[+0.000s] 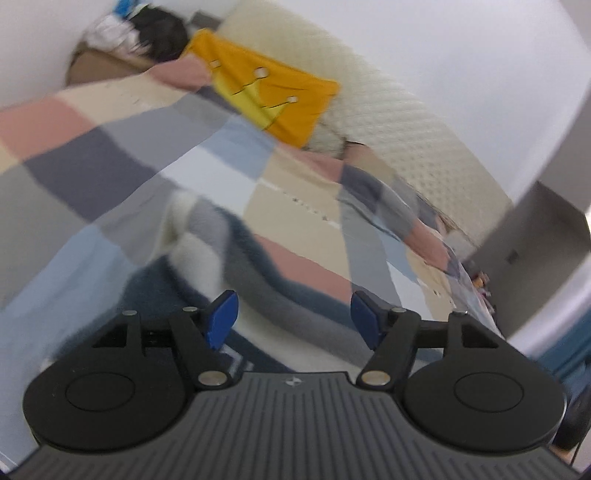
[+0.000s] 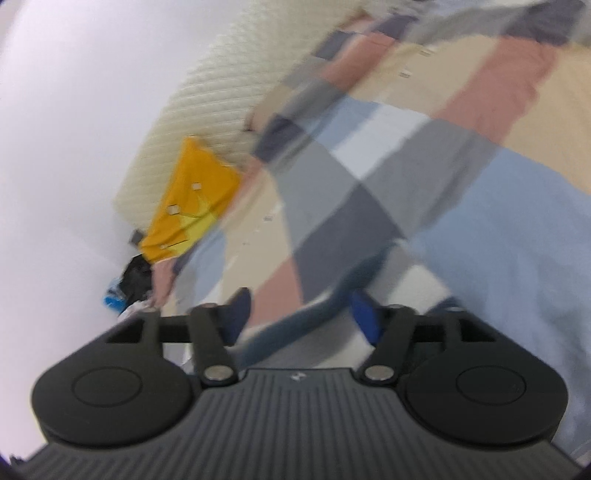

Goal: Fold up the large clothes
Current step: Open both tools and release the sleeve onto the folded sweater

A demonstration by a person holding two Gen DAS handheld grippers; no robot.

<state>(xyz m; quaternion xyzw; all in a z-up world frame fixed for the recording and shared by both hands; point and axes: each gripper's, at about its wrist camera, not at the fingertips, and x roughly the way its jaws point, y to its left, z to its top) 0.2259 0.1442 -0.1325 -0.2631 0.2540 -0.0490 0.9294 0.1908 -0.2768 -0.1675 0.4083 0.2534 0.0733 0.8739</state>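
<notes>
A fuzzy garment (image 1: 236, 258) with white, grey and dark blue stripes lies rumpled on a patchwork bedspread (image 1: 92, 166). My left gripper (image 1: 293, 319) hovers just over it, blue pads wide apart and nothing pinched between them. In the right wrist view a dark blue-grey band of the same garment (image 2: 317, 314) runs slantwise through the gap of my right gripper (image 2: 301, 317). Those jaws stand open too, and the pads are not pressing on the cloth. Both views are blurred and tilted.
A yellow pillow with a crown print (image 1: 266, 96) leans on a cream quilted headboard (image 1: 388, 110) at the far end of the bed. A heap of dark and light clothes (image 1: 147, 33) fills the corner. The pillow (image 2: 188, 206) also shows in the right wrist view.
</notes>
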